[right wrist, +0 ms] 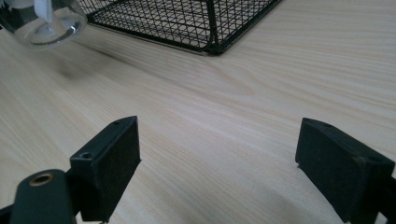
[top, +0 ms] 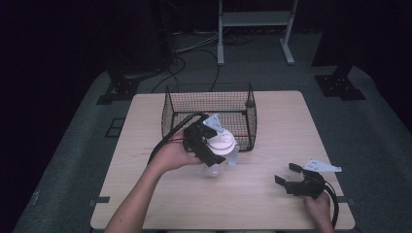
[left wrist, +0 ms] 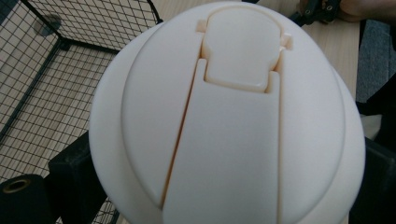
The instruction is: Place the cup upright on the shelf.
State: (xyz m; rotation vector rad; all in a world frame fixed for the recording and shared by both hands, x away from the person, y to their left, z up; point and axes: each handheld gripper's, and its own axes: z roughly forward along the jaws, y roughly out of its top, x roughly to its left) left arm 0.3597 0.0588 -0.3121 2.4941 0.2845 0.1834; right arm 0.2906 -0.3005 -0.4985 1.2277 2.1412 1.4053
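Observation:
A clear cup with a white flip-top lid (top: pixel 223 141) hangs just in front of the black wire basket (top: pixel 209 87). My left gripper (top: pixel 211 146) is shut on the lid. In the left gripper view the lid (left wrist: pixel 233 116) sits between the two black jaws at the bottom corners. The cup's clear base (right wrist: pixel 46 23) floats slightly above the wood, with a faint shadow under it. My right gripper (top: pixel 286 174) rests low at the table's front right. It stands open (right wrist: pixel 219 158), with bare wood between its jaws.
The wooden table (top: pixel 272 126) has open room to the right of the basket and along the front. The basket's near corner (right wrist: pixel 210 46) lies ahead of the right gripper. A metal stand (top: pixel 255 19) and cables lie on the floor beyond.

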